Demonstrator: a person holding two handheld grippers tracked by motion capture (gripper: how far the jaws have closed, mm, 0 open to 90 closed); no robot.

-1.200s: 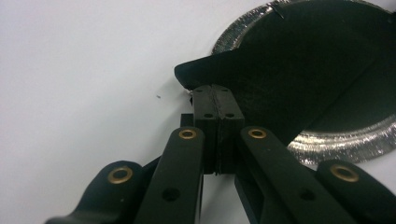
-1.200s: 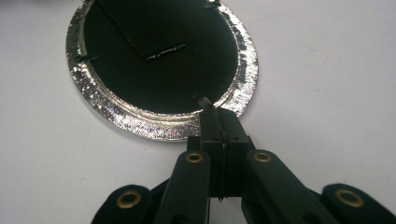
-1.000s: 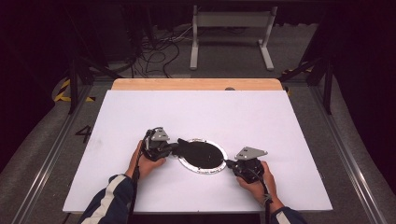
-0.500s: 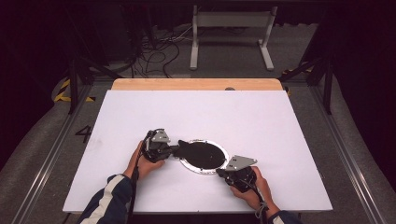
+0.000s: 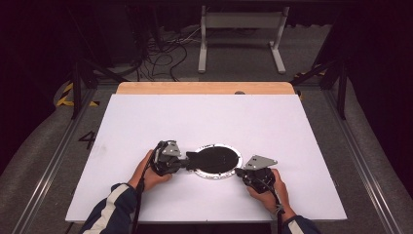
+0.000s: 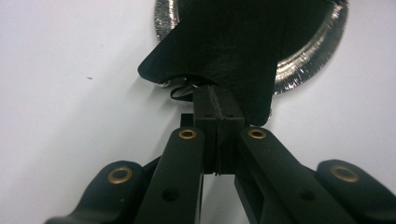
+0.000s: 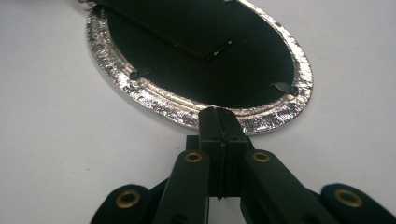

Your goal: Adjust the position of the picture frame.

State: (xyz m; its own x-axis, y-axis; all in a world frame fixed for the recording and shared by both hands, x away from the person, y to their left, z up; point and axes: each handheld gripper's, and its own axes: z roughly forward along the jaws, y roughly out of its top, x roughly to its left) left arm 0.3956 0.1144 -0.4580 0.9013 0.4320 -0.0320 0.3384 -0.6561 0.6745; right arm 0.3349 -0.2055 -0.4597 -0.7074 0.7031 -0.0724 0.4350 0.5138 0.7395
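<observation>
On the white table (image 5: 204,122), in the high view, a round silver foil tray with a black inside (image 5: 216,161) lies near the front edge between the left gripper (image 5: 182,162) and the right gripper (image 5: 239,171), each held in a hand. In the left gripper view the jaws are pressed together on a black flap (image 6: 219,56) (it overhangs the tray's crinkled rim (image 6: 308,60)). In the right gripper view the jaws are pressed together, their tips at the foil rim (image 7: 187,116); I cannot tell whether they pinch it.

Both grippers' jaws pressed together.
</observation>
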